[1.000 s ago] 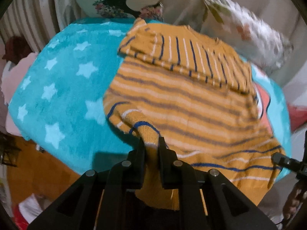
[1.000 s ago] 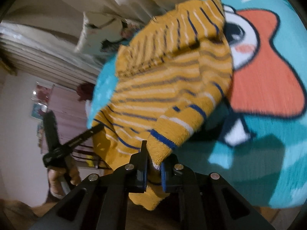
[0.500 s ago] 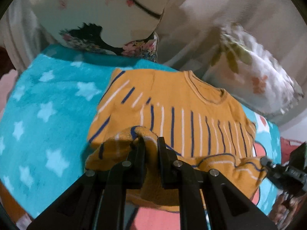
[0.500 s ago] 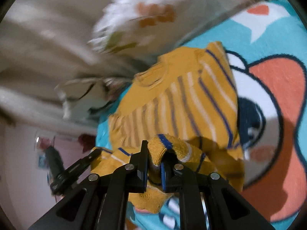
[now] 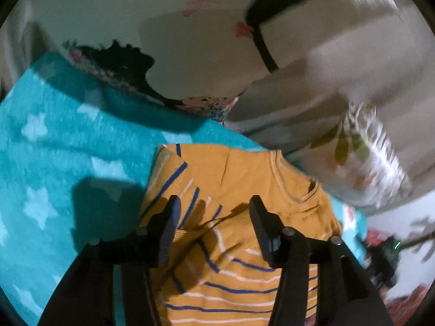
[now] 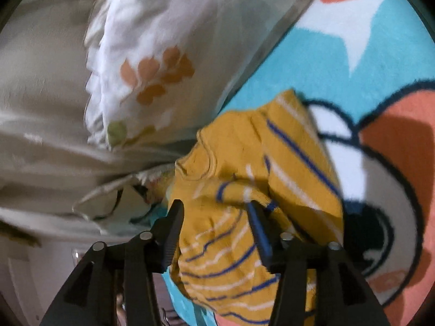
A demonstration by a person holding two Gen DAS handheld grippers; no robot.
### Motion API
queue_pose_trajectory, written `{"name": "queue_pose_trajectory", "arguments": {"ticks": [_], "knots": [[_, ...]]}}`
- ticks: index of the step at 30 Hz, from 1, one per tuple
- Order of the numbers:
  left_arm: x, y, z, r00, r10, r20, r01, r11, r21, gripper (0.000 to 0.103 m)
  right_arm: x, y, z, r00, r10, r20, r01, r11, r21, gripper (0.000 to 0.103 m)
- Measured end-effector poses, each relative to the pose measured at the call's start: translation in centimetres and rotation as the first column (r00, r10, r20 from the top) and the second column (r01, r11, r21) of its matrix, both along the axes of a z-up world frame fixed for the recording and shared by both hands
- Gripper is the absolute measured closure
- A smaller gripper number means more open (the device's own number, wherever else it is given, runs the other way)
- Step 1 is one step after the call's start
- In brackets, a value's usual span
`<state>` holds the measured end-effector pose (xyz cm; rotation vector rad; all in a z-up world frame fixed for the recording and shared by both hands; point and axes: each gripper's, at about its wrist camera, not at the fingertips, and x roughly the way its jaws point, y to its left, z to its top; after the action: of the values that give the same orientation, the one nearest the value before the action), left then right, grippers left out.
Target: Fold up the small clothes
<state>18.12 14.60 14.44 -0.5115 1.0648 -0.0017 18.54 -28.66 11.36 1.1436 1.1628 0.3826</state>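
A small mustard-yellow sweater [image 5: 233,190] with blue and white stripes lies folded in half on a turquoise blanket [image 5: 68,141]; its hem now lies up near the collar. My left gripper [image 5: 214,212] is open just above the folded hem, holding nothing. The sweater also shows in the right wrist view [image 6: 258,168]. My right gripper [image 6: 214,214] is open over the folded edge, its jaws apart on either side of the cloth.
A white pillow with a black animal print [image 5: 174,49] and a floral pillow [image 5: 367,160] stand behind the sweater; the floral pillow also shows in the right wrist view [image 6: 163,59]. The blanket has a cartoon face [image 6: 380,163] to the right.
Both grippers carried the sweater's bottom hem forward over the body towards the collar, then opened and let it go. The sweater now lies folded in half.
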Motion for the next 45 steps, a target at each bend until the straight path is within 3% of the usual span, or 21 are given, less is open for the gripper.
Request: {"name": "queue_pose_trajectory", "arguments": {"ticks": [3, 7, 9, 11, 15, 16, 17, 18, 19, 20, 21, 24, 27, 30, 34, 39, 42, 45], "knots": [[-0.1, -1.3, -1.0, 0.993, -0.113, -0.022, 0.114, 0.990, 0.088, 0.046, 0.5, -0.1, 1.5, 0.999, 0.019, 0.036, -0.017, 0.999, -0.051, 0.048], [-0.8, -3.3, -2.3, 0.968, -0.247, -0.041, 0.250, 0.947, 0.204, 0.045, 0.4, 2.2, 4.9, 0.975, 0.194, 0.105, -0.155, 0.941, -0.301, 0.047], [-1.2, -4.8, -2.6, 0.944, -0.328, -0.035, 0.324, 0.903, 0.281, 0.044, 0.4, 4.0, 5.7, 0.955, 0.274, 0.109, -0.208, 0.887, -0.412, 0.046], [-1.7, -6.3, -2.9, 0.916, -0.400, -0.038, 0.387, 0.852, 0.352, 0.035, 0.5, 6.1, 6.3, 0.930, 0.353, 0.107, -0.248, 0.813, -0.526, 0.047], [-1.8, -8.2, -4.2, 0.890, -0.446, -0.098, 0.435, 0.764, 0.477, 0.034, 1.2, 8.2, 5.8, 0.908, 0.411, 0.083, -0.262, 0.710, -0.654, 0.046], [-1.5, -8.5, -4.7, 0.888, -0.444, -0.123, 0.441, 0.743, 0.504, 0.037, 1.8, 8.7, 5.3, 0.907, 0.416, 0.071, -0.260, 0.683, -0.682, 0.046], [-1.3, -8.5, -5.0, 0.886, -0.442, -0.138, 0.446, 0.733, 0.513, 0.063, 2.5, 9.3, 4.8, 0.906, 0.420, 0.056, -0.260, 0.655, -0.709, 0.046], [-0.7, -8.3, -5.4, 0.888, -0.430, -0.162, 0.448, 0.734, 0.510, 0.096, 2.9, 9.5, 4.3, 0.905, 0.424, 0.047, -0.262, 0.640, -0.722, 0.046], [-0.3, -7.8, -5.4, 0.896, -0.410, -0.171, 0.438, 0.749, 0.498, 0.094, 3.4, 9.8, 3.8, 0.903, 0.429, 0.036, -0.266, 0.622, -0.737, 0.046], [0.1, -7.1, -5.1, 0.905, -0.397, -0.155, 0.421, 0.781, 0.461, 0.095, 3.6, 9.6, 3.4, 0.898, 0.439, 0.021, -0.280, 0.609, -0.742, 0.056], [0.5, -5.7, -4.6, 0.920, -0.369, -0.133, 0.391, 0.833, 0.392, 0.095, 4.1, 9.9, 2.8, 0.895, 0.447, -0.001, -0.302, 0.604, -0.738, 0.094], [1.6, -2.2, -3.3, 0.952, -0.294, -0.087, 0.307, 0.921, 0.238, 0.095, 4.8, 10.4, 2.7, 0.892, 0.452, -0.015, -0.324, 0.615, -0.719, 0.096], [2.8, -0.1, -2.9, 0.965, -0.253, -0.073, 0.261, 0.955, 0.138, 0.095, 5.2, 9.9, 3.9, 0.907, 0.422, 0.018, -0.291, 0.656, -0.697, 0.096], [4.0, 0.5, -3.2, 0.969, -0.240, -0.065, 0.245, 0.965, 0.093, 0.095, 6.2, 8.4, 4.1, 0.944, 0.327, 0.034, -0.223, 0.714, -0.663, 0.097], [4.9, 0.8, -5.2, 0.972, -0.213, -0.102, 0.214, 0.977, -0.004, 0.094, 6.6, 6.5, 2.5, 0.977, 0.215, -0.002, -0.165, 0.747, -0.644, 0.097], [5.4, 3.5, -7.6, 0.986, -0.088, -0.138, 0.060, 0.978, -0.198, 0.088, 6.0, 4.5, -0.3, 0.991, 0.124, -0.052, -0.132, 0.815, -0.565, 0.096], [5.0, 5.1, -8.3, 0.989, -0.032, -0.143, -0.011, 0.958, -0.288, 0.086, 5.7, 4.2, -0.3, 0.991, 0.124, -0.056, -0.134, 0.805, -0.577, 0.091], [4.8, 5.9, -8.4, 0.990, -0.015, -0.143, -0.031, 0.950, -0.312, 0.085, 5.6, 4.5, 0.2, 0.988, 0.148, -0.054, -0.150, 0.777, -0.612, 0.084]]}}
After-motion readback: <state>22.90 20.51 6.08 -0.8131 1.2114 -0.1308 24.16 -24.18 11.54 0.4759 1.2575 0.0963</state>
